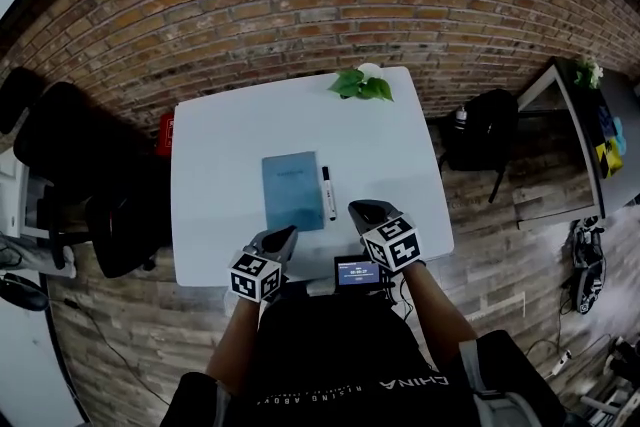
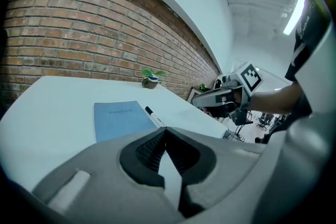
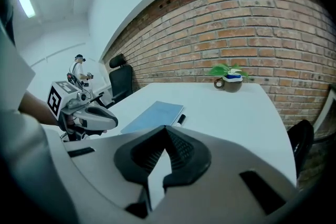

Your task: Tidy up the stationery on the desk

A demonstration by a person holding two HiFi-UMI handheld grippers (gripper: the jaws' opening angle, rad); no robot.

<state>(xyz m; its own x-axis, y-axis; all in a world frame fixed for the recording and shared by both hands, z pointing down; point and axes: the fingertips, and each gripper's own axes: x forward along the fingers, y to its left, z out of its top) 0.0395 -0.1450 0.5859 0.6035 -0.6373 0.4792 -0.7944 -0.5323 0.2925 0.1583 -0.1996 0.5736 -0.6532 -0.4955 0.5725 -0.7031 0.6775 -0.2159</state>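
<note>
Both grippers closed and empty, notebook and pen side by side on the desk

The left gripper (image 1: 280, 240) and right gripper (image 1: 368, 213) hover at the near edge of the white desk (image 1: 220, 145), jaws together on nothing. Just beyond them the blue notebook (image 1: 293, 190) lies flat with the pen (image 1: 328, 192) parallel along its right edge. That could be stationery already tidied or stationery waiting to be put away.
</note>
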